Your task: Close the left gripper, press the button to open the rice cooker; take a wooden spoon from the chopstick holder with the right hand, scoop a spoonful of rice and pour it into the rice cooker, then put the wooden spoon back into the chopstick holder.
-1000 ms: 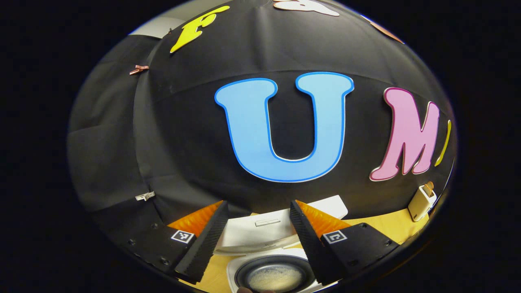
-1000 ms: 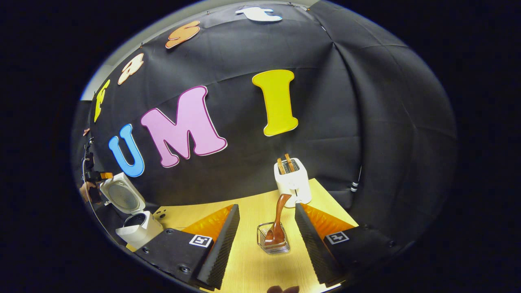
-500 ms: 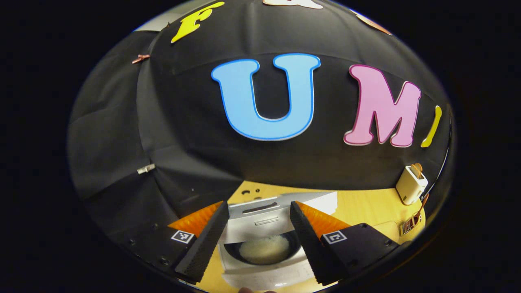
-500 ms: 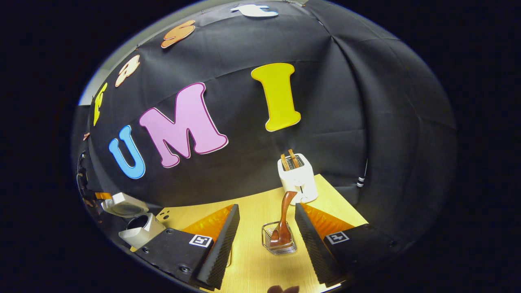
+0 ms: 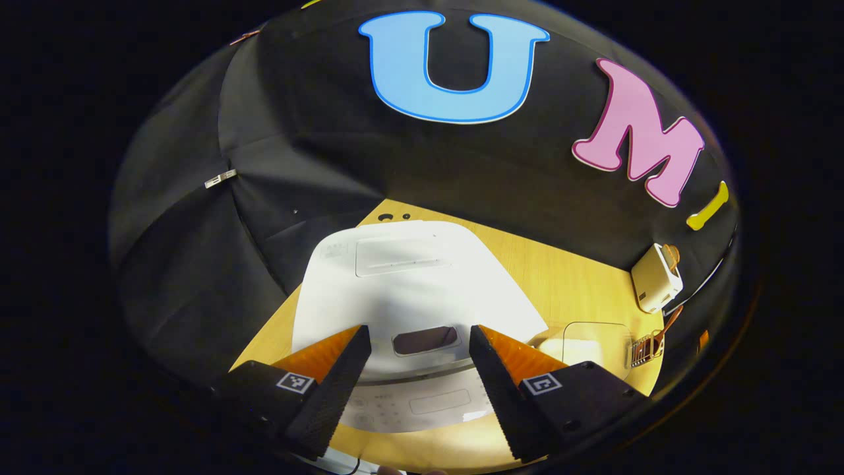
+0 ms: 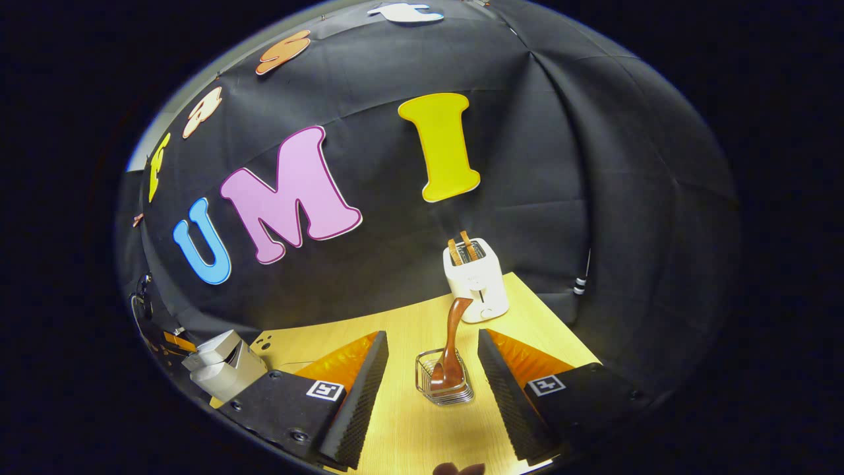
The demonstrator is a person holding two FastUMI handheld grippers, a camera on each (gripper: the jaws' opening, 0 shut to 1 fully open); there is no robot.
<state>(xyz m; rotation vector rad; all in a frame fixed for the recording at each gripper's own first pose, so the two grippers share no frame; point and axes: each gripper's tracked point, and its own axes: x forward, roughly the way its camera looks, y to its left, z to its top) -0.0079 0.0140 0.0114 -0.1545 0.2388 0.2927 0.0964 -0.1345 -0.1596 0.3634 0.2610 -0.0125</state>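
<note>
Left gripper is spread, nothing between its fingers, tilted down over the front of the rice cooker. Lid looks down or nearly down; the dark oval button sits right between the fingertips, just past them, so this pose reads as lining up on the latch area. No contact visible between fingers and cooker. The task wants the fingers pressed together before pushing; here they are apart. The cooker sits by the left edge of the tabletop, its back toward the rear edge by the cloth wall. Right gripper is also spread and empty, held low and roughly level, aimed along the table at the chopstick holder. The wooden spoon stands in that wire holder, bowl down, handle leaning up and away, so it is back in its storage spot or not yet taken; can't tell which from this alone. Holder is mid-table toward the right side, apart from both fingers. A white toaster stands behind it near the rear right corner. In the left gripper view a pale box sits between cooker and holder; rice in it can't be confirmed.
</note>
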